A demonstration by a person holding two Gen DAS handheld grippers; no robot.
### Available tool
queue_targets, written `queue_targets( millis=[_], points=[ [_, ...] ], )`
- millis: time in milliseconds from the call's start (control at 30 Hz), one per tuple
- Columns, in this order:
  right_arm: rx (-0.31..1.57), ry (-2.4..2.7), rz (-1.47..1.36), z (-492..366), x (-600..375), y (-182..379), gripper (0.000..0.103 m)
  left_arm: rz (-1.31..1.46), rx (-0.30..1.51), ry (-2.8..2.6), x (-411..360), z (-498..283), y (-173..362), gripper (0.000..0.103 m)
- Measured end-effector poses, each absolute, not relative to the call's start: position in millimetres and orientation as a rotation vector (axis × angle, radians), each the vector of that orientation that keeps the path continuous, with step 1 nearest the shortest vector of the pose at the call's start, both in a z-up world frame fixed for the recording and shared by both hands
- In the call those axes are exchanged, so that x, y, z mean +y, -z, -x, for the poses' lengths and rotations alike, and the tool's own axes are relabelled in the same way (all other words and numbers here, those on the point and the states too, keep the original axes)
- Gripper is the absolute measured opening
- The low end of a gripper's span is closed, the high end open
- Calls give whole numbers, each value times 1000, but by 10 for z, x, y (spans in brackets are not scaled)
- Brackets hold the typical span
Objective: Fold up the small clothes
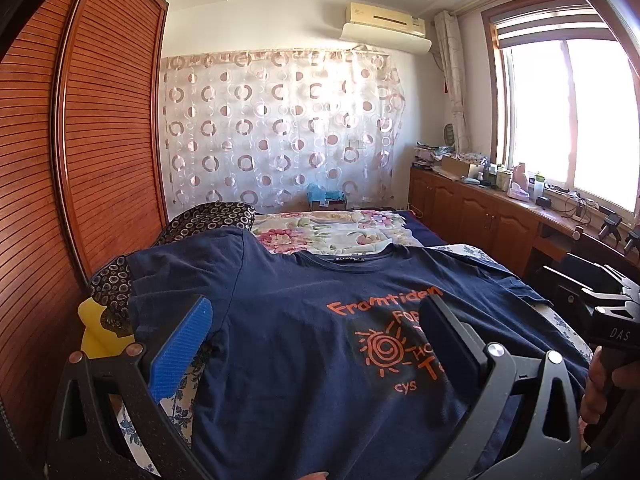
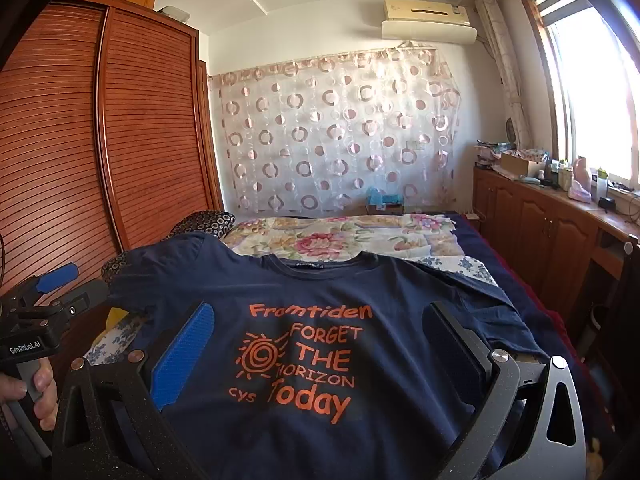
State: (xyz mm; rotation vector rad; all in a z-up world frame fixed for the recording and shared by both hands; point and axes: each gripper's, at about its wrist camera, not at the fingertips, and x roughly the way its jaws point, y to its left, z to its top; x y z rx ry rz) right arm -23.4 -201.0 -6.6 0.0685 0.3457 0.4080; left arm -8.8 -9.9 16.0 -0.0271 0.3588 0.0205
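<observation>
Garment: one navy T-shirt (image 2: 320,320) with orange print, spread flat on bed (image 2: 460,264), collar toward floral quilt (image 2: 340,240). Grippers, two: left gripper (image 1: 316,320) and right gripper (image 2: 320,328), jaws wide, empty, above shirt.

The left gripper (image 1: 316,328) points forward and slightly downward, its jaws spread as wide as they go, nothing between them; one finger carries a blue ribbed pad (image 1: 182,350), the other finger (image 1: 452,338) shows black; the right gripper (image 2: 320,338) sits at a like tilt, jaws equally wide and empty, with a blue pad (image 2: 184,354) on one side and a dark finger (image 2: 456,340) on the other; the person's left hand (image 2: 34,390) wraps its handle with fingers curled; the right hand (image 1: 608,384) grips its own handle at the frame's edge.
</observation>
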Motion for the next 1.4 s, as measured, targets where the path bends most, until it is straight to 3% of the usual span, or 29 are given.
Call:
queue_targets(
  millis=[1400],
  points=[
    [345, -406, -69, 236, -2004, 66, 103, 21, 359, -21, -104, 73, -149, 103]
  ],
)
